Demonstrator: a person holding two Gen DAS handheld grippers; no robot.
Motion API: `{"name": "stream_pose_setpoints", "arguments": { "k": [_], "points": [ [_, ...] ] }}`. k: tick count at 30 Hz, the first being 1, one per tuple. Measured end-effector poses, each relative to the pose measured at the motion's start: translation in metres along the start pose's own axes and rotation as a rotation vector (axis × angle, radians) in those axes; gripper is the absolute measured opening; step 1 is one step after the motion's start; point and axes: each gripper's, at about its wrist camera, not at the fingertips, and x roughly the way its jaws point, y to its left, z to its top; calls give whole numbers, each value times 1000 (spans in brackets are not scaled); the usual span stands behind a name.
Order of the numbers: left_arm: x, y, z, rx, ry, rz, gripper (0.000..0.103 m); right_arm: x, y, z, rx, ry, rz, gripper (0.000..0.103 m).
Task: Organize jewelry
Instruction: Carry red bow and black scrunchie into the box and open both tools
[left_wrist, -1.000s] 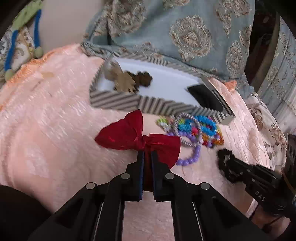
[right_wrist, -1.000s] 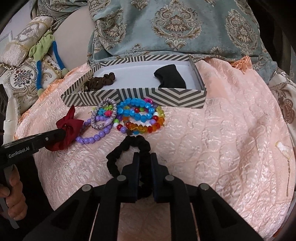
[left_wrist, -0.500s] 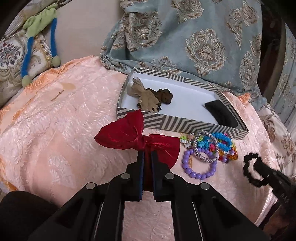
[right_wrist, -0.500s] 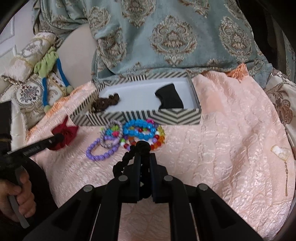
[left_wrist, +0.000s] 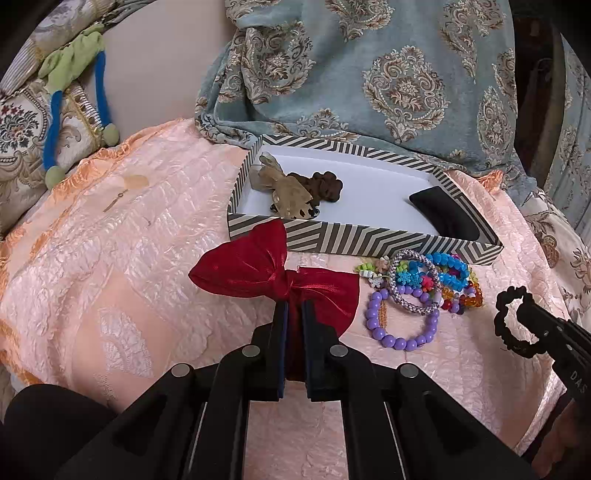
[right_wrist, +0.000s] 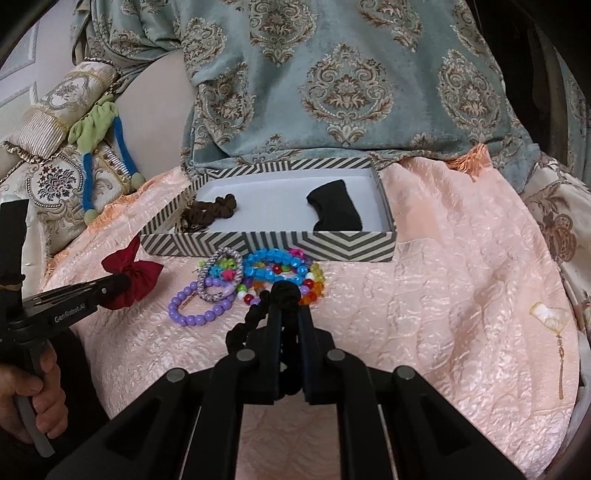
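Observation:
My left gripper (left_wrist: 293, 306) is shut on a red bow (left_wrist: 255, 273) and holds it above the pink bedspread, in front of the striped box (left_wrist: 369, 240). My right gripper (right_wrist: 290, 306) is shut on a black scrunchie (right_wrist: 251, 317), lifted just short of the pile of bead bracelets (right_wrist: 280, 269). A purple bead bracelet (left_wrist: 402, 317) lies beside that pile (left_wrist: 436, 277). The box (right_wrist: 332, 247) holds a brown scrunchie (left_wrist: 321, 184), a tan hair piece (left_wrist: 288, 188) and a black item (left_wrist: 443, 214). The red bow (right_wrist: 133, 273) and left gripper also show in the right wrist view.
A blue-grey patterned blanket (left_wrist: 369, 81) lies heaped behind the box. Ornate cushions with a green and blue cord (right_wrist: 99, 155) sit at the far left. The pink bedspread (right_wrist: 461, 295) stretches to the right of the box.
Both grippers have lifted and drawn back from the bed with their items. The red bow and the black scrunchie are now off the bedspread, and the box sits farther ahead.

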Motion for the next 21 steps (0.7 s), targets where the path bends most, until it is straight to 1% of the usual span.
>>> {"name": "stream_pose_setpoints", "arguments": {
  "k": [3,21],
  "points": [
    [0,0,0,2,-1,1,0,-1,0,0,6,-2,14,8],
    [0,0,0,5,-2,0,0,3,-2,-1,8,18,3,8]
  ]
}}
